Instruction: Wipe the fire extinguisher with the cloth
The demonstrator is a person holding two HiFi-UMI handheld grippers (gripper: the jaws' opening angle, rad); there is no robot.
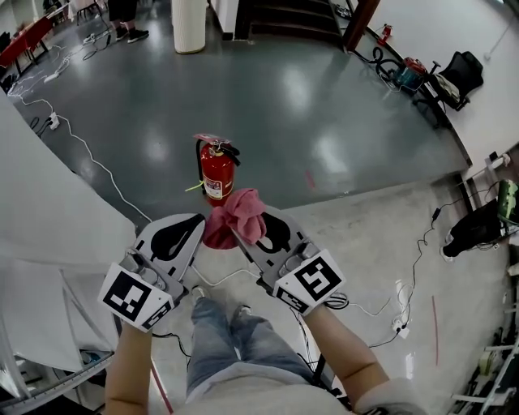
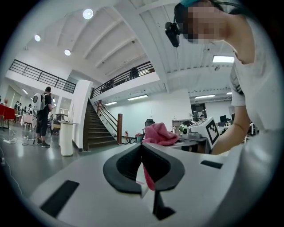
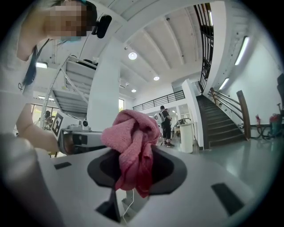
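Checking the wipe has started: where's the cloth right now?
Head view centre: the pink cloth is bunched in the right gripper, just below the red fire extinguisher on the floor.

White bin (image 1: 190, 26), dark staircase (image 1: 290, 18), black bag (image 1: 464, 71), grey floor (image 1: 284, 121).
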